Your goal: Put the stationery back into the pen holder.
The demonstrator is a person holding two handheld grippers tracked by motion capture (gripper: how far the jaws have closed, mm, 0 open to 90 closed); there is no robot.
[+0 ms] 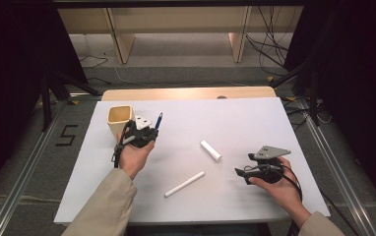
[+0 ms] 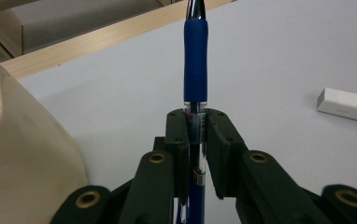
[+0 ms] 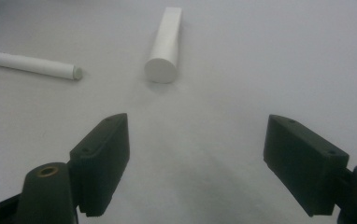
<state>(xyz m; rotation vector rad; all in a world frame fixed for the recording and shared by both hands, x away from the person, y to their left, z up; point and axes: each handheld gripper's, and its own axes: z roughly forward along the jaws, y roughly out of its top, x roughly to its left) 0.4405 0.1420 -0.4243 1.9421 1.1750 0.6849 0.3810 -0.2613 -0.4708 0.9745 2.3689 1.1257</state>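
Observation:
My left gripper (image 1: pixel 149 131) (image 2: pixel 198 135) is shut on a blue pen (image 2: pixel 195 70) (image 1: pixel 159 119); the pen sticks up and away past the jaws, its blue grip above them. A cream cup (image 1: pixel 120 121) (image 2: pixel 22 154) stands just left of this gripper. My right gripper (image 1: pixel 241 174) (image 3: pixel 197 163) rests low at the table's right with its jaws wide apart and nothing between them. Ahead of it lie a short white cylinder (image 3: pixel 166 44) (image 1: pixel 210 150) and a long thin white stick (image 3: pixel 29 64) (image 1: pixel 184 184).
A white sheet covers the table (image 1: pixel 255 123), with a wooden edge (image 1: pixel 186 93) at the far side. Beyond it are shelf legs and cables on the floor (image 1: pixel 269 54). Dark stands flank the table on both sides.

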